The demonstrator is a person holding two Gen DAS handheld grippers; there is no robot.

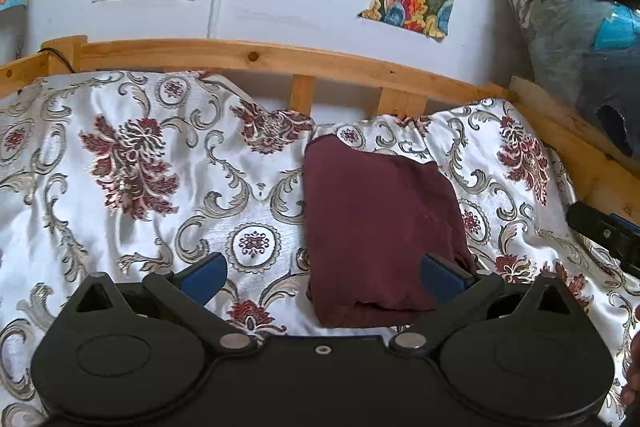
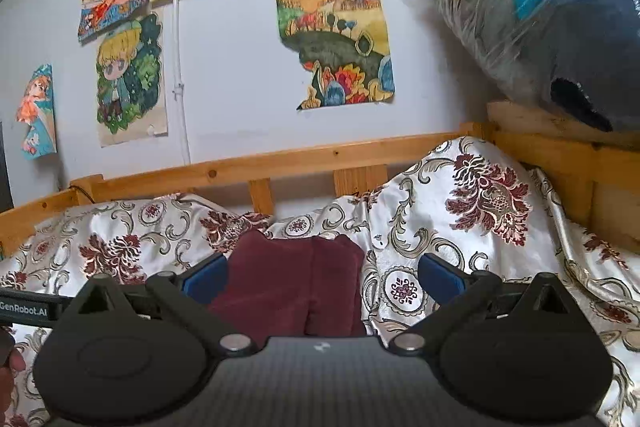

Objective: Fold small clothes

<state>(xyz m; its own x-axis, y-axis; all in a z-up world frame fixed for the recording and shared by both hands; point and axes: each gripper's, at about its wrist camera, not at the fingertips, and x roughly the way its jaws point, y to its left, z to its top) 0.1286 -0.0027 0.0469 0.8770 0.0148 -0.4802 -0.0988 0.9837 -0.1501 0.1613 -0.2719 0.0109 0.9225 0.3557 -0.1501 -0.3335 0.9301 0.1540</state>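
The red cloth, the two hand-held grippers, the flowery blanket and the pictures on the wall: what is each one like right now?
Dark red cloth: folded, lying flat on the bedspread, not held.
Left hand-held gripper: open, empty, over the cloth's near edge.
Right hand-held gripper: open, empty.
Flowery bedspread: spread out, wrinkled.
Landscape picture: stuck on the wall, bottom edge torn.
Plastic-wrapped bundle: wrapped shut, resting on the wooden frame.

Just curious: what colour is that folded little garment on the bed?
Dark maroon, plain. The garment shows best in the left wrist view.

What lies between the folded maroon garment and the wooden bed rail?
Only rumpled floral satin bedspread separates the folded maroon garment from the wooden bed rail; both wrist views show it.
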